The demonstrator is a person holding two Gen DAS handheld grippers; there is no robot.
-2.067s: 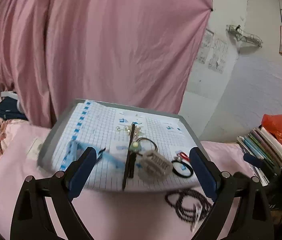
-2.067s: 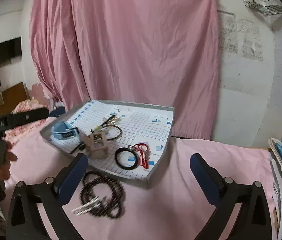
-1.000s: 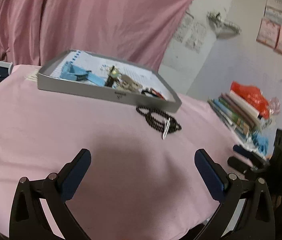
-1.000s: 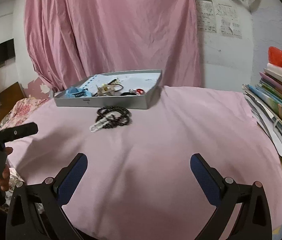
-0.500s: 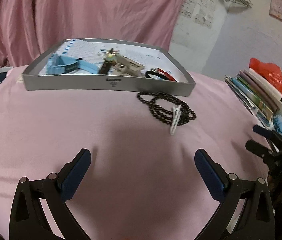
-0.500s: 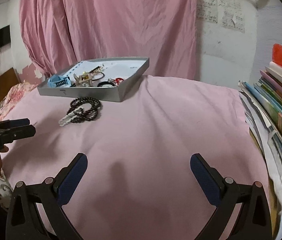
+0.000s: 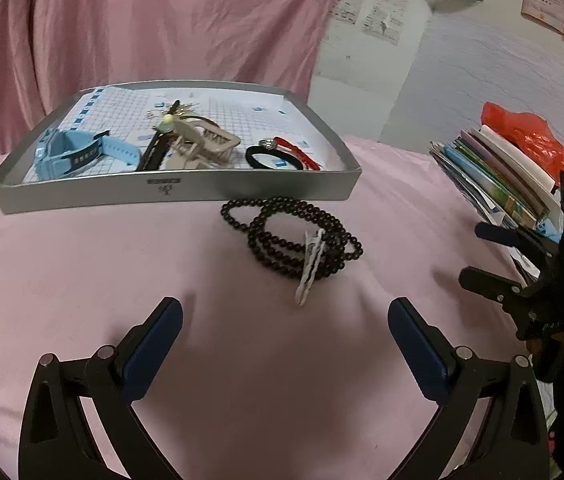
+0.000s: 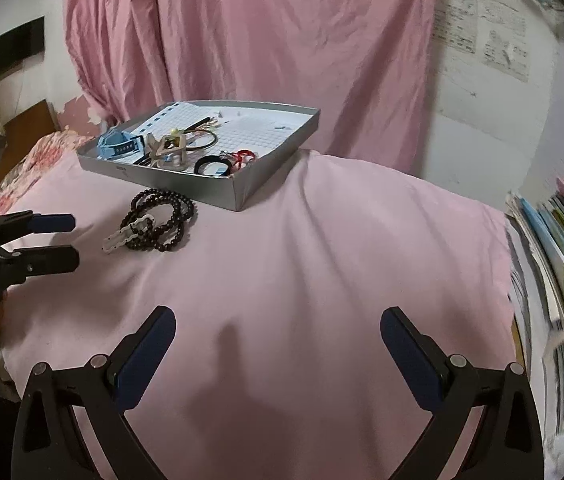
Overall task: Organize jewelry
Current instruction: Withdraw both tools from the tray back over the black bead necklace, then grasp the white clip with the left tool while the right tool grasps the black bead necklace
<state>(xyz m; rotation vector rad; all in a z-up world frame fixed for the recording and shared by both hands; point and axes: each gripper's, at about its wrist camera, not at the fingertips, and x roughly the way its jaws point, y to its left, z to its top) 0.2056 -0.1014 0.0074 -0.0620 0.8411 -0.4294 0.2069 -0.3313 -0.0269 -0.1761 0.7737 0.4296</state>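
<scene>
**Loose beads on soft cloth: the pickup is where I could lose it**

Both of my grippers are spread wide and carry nothing. The left gripper hovers over the pink cloth short of the bead string, and the right gripper hangs well off to the side of it.

The grey tray is my landmark. Inside it lie a blue watch, a beige claw clip, a black hair tie and a red loop. Just in front of the tray's near wall, out on the cloth, sits the coiled black bead string with a white hair clip lying across it, on the side away from the tray. I judge these two are what remains to be put in.

My worries:
- The string is in several loops. If I pinch one strand, the rest may trail and catch on the tray wall as I lift over it.
- The white clip rests on the beads; it may slide off, or come up half-caught and drop.
- The table cover looks soft and wrinkled. Closing low could bunch the fabric between the fingers with the beads.
- The tray is already crowded near its front wall, so a careless drop could tangle beads with the claw clip.
</scene>
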